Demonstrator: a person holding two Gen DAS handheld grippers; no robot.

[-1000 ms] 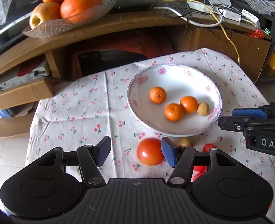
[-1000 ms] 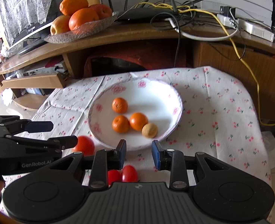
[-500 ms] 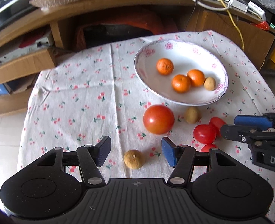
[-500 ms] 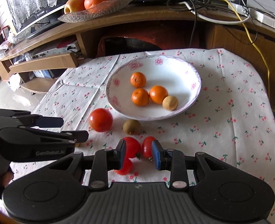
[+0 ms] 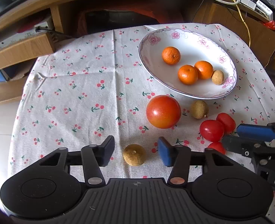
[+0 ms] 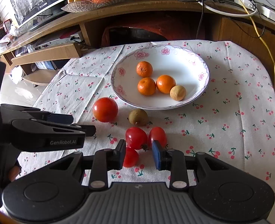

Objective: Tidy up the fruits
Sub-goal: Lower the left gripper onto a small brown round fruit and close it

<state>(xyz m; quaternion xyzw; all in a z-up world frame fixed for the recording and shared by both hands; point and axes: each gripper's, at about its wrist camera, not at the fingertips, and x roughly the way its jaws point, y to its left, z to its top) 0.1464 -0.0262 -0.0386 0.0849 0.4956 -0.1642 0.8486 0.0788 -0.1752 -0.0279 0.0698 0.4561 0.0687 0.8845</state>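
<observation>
Gathering step: loose fruit was being collected off the surface (image 5: 77,97) for the plate (image 5: 228,85), a judgement from the layout; none was gripped yet.
Plate: held three small oranges (image 5: 187,74) and one tan longan (image 5: 218,77); room was left.
Glass dish: on the shelf behind, it (image 6: 92,5) carried large oranges and an apple.
Big tomato: it (image 5: 163,111) lay on the cloth just beside the plate's near rim.
Left gripper: it (image 5: 135,152) was spread wide, with a brown longan (image 5: 134,155) between the fingers, not touched.
Right gripper: it (image 6: 138,154) was released, near three cherry tomatoes (image 6: 136,137), holding nothing.
Next move: probably close gently on the longan, since round fruit rolls.
</observation>
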